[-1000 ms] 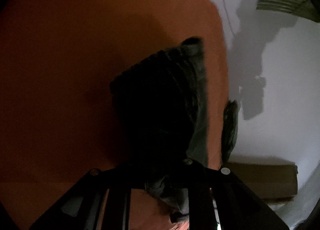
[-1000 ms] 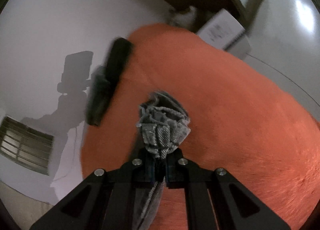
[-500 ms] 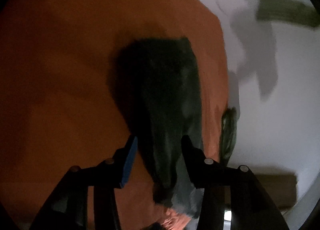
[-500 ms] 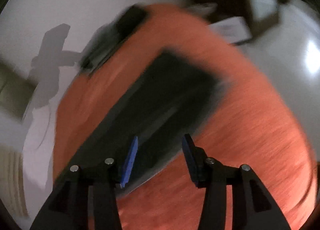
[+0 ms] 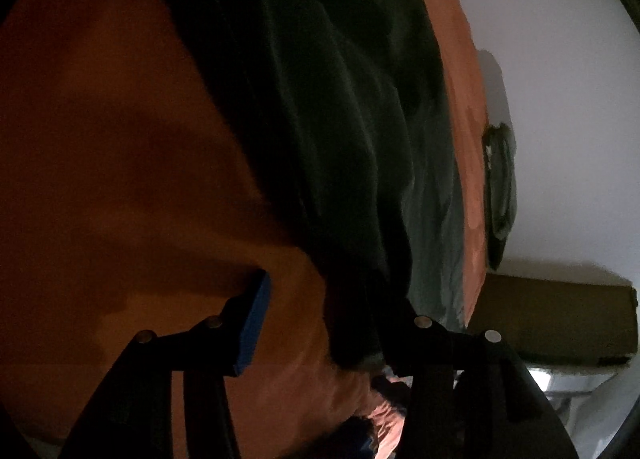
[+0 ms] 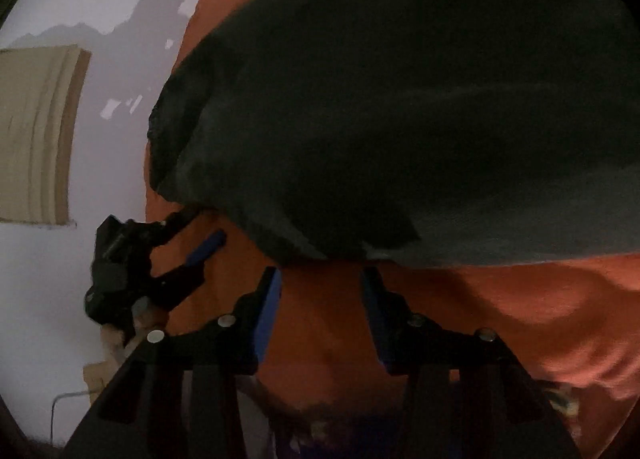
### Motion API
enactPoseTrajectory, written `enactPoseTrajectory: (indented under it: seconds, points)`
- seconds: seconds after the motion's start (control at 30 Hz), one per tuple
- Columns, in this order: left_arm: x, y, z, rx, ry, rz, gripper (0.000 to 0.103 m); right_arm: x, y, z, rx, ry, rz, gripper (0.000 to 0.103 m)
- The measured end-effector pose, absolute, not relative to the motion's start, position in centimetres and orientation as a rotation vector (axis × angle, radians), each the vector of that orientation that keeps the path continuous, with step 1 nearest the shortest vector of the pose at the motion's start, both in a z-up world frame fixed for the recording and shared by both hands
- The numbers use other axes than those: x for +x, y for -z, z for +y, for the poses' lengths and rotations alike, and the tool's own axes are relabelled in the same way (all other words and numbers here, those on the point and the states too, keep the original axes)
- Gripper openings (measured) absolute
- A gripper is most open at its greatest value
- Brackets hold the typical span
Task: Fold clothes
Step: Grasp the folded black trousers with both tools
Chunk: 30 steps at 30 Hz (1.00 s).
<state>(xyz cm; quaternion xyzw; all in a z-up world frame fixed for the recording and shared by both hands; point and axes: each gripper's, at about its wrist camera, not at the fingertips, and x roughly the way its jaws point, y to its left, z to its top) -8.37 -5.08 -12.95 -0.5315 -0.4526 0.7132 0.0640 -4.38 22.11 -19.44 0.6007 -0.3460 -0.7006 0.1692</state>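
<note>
Now both claws are standing apart, w/ nothing gripped, whereas 1 s ago each was pinching the dark garment (image 5: pixel 328 107) aloft. It's lying flat on the orange bed (image 5: pixel 100 159). Left claw (image 5: pixel 320 323) is straddling a corner; right claw (image 6: pixel 320 291) is hovering at the near hem. Long axis is running away from left cam, left-right across right cam.

No text, label, brand, number or sign can be read in either wrist view; both are dim and show only plain, unmarked surfaces.
</note>
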Motion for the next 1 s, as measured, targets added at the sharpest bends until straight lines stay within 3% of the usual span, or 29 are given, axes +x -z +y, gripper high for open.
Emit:
enactPoseTrajectory:
  seconds: [0.1,0.17,0.3,0.47,0.5,0.57,0.63,0.77,1.0]
  points:
    - [-8.9,13.7,-4.7,-1.582,-2.141,-1.399,0.051,-4.1,20.4,22.9,1.643,2.059,-1.054,0.041]
    - [-9.3,14.2,-4.4,-1.566,-2.133,-1.421,0.05,-3.9,21.0,23.7,1.635,2.072,-1.113,0.035]
    - [-10.2,14.2,-3.7,-1.56,-2.136,-1.436,0.029,-2.9,21.1,25.2,1.57,2.127,-1.215,0.033]
    - [-11.2,14.1,-2.9,-1.555,-2.142,-1.452,0.011,-2.1,21.5,26.4,1.588,2.099,-1.382,0.033]
    - [-11.4,14.1,-2.8,-1.554,-2.143,-1.455,0.01,-2.1,21.1,26.6,1.569,2.13,-1.374,0.031]
    - [-11.8,14.0,-2.5,-1.547,-2.143,-1.461,0.009,-1.9,19.5,27.1,1.485,2.221,-1.348,0.009]
    - [-11.8,13.7,-2.6,-1.531,-2.13,-1.472,0.009,-1.7,17.4,27.6,1.37,2.329,-1.292,0.004]
    - [-12.3,13.6,-2.5,-1.534,-2.129,-1.442,0.009,-2.0,12.3,27.1,1.198,2.54,-1.051,0.002]
    - [-12.7,16.2,-2.6,-1.603,-2.079,-1.46,0.009,-4.6,16.0,27.9,1.434,2.478,-1.0,0.001]
